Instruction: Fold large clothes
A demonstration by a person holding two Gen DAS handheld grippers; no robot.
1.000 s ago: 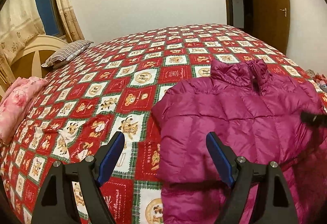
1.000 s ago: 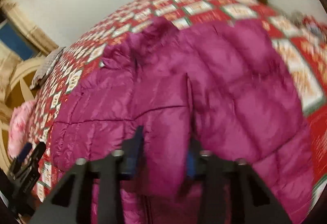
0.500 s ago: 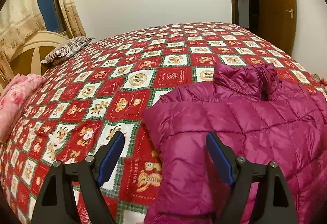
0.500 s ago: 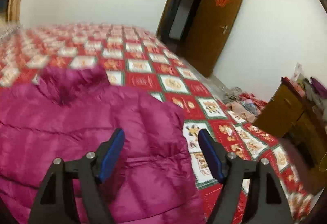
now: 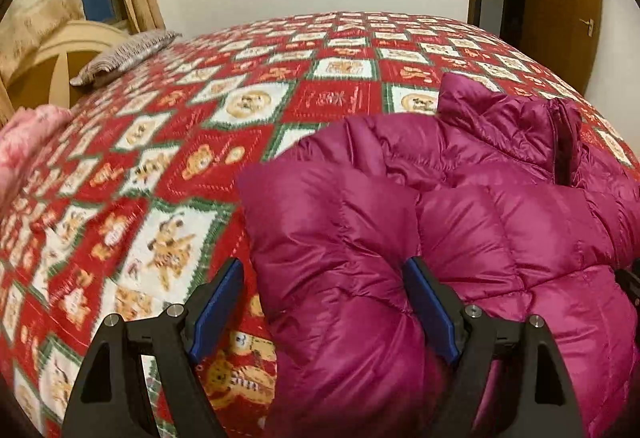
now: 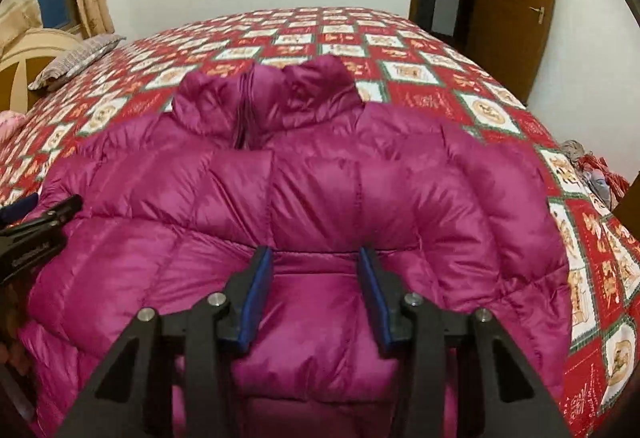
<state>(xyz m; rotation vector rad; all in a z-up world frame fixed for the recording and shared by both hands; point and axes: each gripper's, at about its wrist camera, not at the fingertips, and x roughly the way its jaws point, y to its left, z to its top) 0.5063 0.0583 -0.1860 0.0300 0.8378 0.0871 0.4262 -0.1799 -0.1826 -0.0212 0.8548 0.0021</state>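
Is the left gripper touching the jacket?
Touching. The left wrist view shows the left gripper open, its right finger pressed into the puffy jacket sleeve.

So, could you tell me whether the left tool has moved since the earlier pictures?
Yes. The left tool has come in closer over the jacket's left edge; the bedspread squares look larger.

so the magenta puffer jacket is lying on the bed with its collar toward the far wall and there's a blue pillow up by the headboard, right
Not quite: the pillow is not blue. It is a grey striped one, lying by the cream headboard, as the left wrist view shows. The rest holds: the magenta puffer jacket lies on the bed with its collar toward the far wall.
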